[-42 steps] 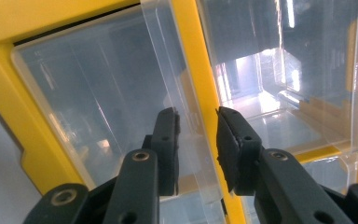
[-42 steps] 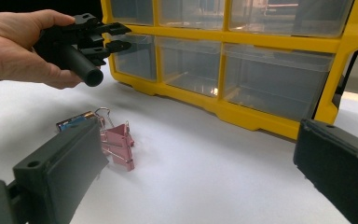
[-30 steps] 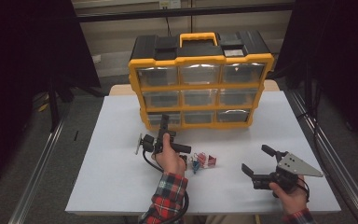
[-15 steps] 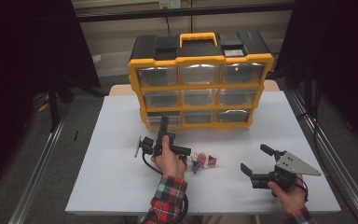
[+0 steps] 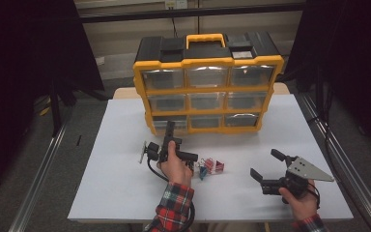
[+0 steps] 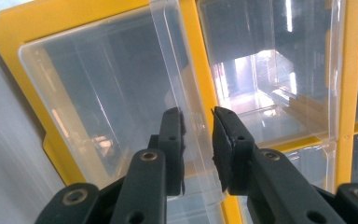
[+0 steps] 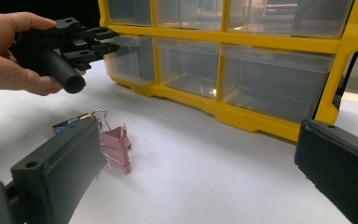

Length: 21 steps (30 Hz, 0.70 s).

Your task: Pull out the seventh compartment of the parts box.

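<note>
White table (image 5: 121,193), left gripper (image 6: 198,135) clenched on clear drawer's handle (image 6: 177,70), right gripper (image 5: 270,166) released, wide open.

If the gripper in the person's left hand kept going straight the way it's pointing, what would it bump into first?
The left gripper points at the yellow organizer's bottom-left clear drawer. Its jaws already straddle that drawer's clear pull tab, so it would likely hit the drawer front almost at once.

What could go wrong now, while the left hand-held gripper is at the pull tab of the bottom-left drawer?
1. The left hand-held gripper has only the thin clear pull tab of the bottom-left drawer between its pads; it might slip off when pulled.
2. A hard pull could drag the organizer forward on the white table, because the right hand-held gripper is open and away from it.
3. The binder clips lie near the left hand and may be pushed.
</note>
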Tool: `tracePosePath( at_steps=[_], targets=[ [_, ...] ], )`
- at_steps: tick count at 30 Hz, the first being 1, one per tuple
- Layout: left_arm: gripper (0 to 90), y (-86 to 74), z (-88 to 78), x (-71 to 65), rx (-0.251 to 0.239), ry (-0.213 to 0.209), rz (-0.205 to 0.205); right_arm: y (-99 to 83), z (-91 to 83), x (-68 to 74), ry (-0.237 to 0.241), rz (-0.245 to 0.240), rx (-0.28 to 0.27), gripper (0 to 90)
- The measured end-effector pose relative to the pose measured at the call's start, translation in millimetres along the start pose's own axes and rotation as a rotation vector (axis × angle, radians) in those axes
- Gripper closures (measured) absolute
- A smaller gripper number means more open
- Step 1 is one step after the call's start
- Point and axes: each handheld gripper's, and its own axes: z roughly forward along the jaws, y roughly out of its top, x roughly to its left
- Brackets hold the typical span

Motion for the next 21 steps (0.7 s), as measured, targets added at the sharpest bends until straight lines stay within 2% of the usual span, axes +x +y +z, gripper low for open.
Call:
tracePosePath(
  at_steps=[2, 4, 5, 9, 10, 12, 14, 15, 17, 21],
  targets=[
    [73.9, -0.7, 0.7, -1.9, -0.024, 0.004, -0.023, -0.1, -0.1, -0.1, 0.002, 0.001, -0.001, 0.2],
    [73.9, 0.0, -1.7, -0.6, -0.010, 0.000, -0.006, -0.1, -0.4, -0.1, 0.003, 0.000, -0.002, 0.2],
    [73.9, -0.2, -1.3, -1.8, -0.018, 0.005, -0.023, -0.1, -0.7, 0.0, 0.001, 0.005, 0.000, 0.2],
    [74.0, 0.7, -3.3, -0.7, -0.006, 0.008, -0.007, -0.4, -0.7, -1.4, -0.005, 0.011, 0.002, 0.1],
    [73.9, 0.3, -3.2, -1.1, -0.019, 0.004, -0.009, -0.4, -0.8, -1.6, -0.008, 0.012, 0.001, 0.1],
    [74.0, -0.1, -5.7, -1.7, -0.011, -0.001, -0.016, -0.3, -1.1, -1.8, -0.011, 0.014, 0.003, 0.1],
    [74.0, -0.5, -7.2, -0.5, -0.003, -0.004, -0.006, -0.5, -1.5, -1.9, -0.010, 0.016, 0.006, 0.1],
    [74.1, -0.9, -7.0, -0.8, -0.010, 0.007, -0.002, -0.6, -1.7, -2.0, -0.014, 0.018, 0.004, 0.1],
    [74.2, -1.5, -7.5, -1.8, -0.016, 0.009, -0.019, -0.8, -2.4, -2.5, -0.016, 0.019, -0.001, 0.1],
    [74.4, -2.1, -8.6, -0.6, -0.015, 0.001, -0.010, -0.8, -4.5, -3.6, -0.026, 0.020, -0.001, 0.1]
  ],
)
